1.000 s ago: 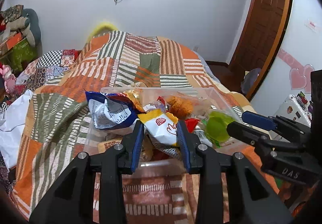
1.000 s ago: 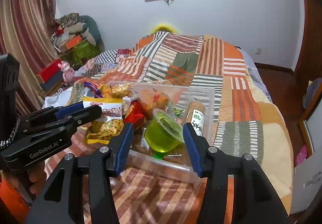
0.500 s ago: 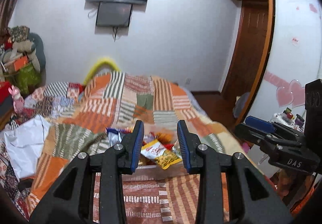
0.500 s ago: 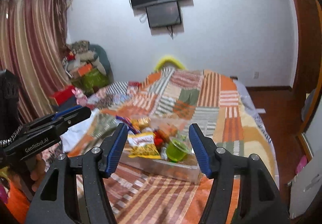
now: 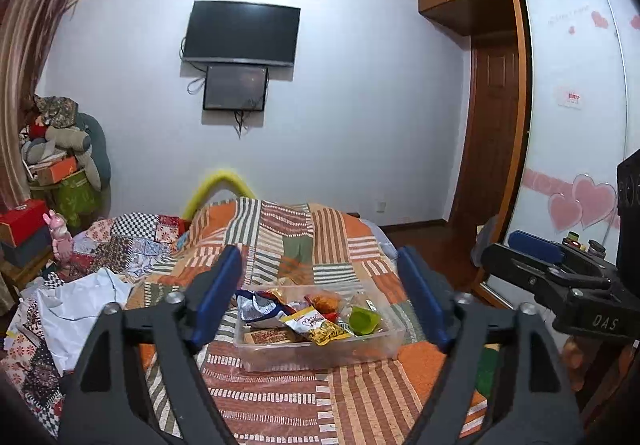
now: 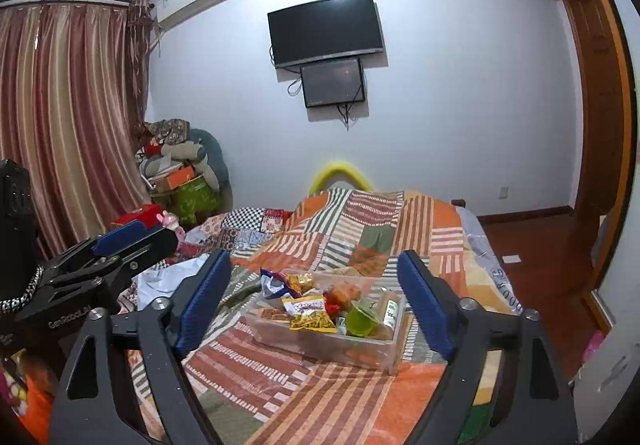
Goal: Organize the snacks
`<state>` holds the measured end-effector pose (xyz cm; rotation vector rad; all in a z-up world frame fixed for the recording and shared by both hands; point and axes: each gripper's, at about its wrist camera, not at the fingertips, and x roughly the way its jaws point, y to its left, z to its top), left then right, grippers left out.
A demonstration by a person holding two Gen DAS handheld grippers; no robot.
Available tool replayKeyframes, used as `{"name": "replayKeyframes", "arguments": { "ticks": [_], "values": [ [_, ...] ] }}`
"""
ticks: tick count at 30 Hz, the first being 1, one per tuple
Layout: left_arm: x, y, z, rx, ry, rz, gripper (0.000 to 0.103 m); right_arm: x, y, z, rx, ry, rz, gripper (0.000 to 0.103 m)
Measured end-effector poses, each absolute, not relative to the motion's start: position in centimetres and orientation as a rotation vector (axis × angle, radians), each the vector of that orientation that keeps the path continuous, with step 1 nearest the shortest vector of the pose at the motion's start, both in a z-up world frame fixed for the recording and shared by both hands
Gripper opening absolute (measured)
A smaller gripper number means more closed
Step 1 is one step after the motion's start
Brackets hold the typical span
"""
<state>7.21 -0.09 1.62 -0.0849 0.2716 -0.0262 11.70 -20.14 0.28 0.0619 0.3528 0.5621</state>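
A clear plastic bin full of snacks sits on the patchwork bedspread. In it lie a yellow chip packet, a blue-white bag, a green jelly cup and a tan bottle. My left gripper is open and empty, held back from the bin. My right gripper is open and empty, also well back. Each gripper shows at the edge of the other's view.
The bed has an orange striped quilt. White cloth lies at its left. Boxes and soft toys pile in the far left corner. A television hangs on the wall. A wardrobe and door stand right.
Both grippers have pulled far back and up from the bin and opened wider. The yellow packet that was between the left fingers now lies in the bin.
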Motion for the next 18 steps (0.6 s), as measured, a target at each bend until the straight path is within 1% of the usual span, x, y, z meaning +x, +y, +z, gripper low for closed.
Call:
{"name": "replayKeyframes", "arguments": {
  "ticks": [1,3,5,18],
  "values": [
    [7.0,-0.1,1.7,-0.083,0.266,-0.022,0.086,11.5,-20.1,0.3,0.062,0.35,0.557,0.089],
    [6.8,-0.1,1.7,-0.08,0.258,-0.009,0.093,11.3,-20.0,0.3,0.066,0.345,0.544,0.097],
    [6.4,-0.1,1.7,-0.08,0.249,0.001,0.097,11.1,-20.2,0.2,0.072,0.339,0.531,0.102],
    [5.9,-0.4,1.2,-0.067,0.249,0.015,0.102,11.0,-20.2,0.2,0.057,0.326,0.5,0.103]
  ]
}}
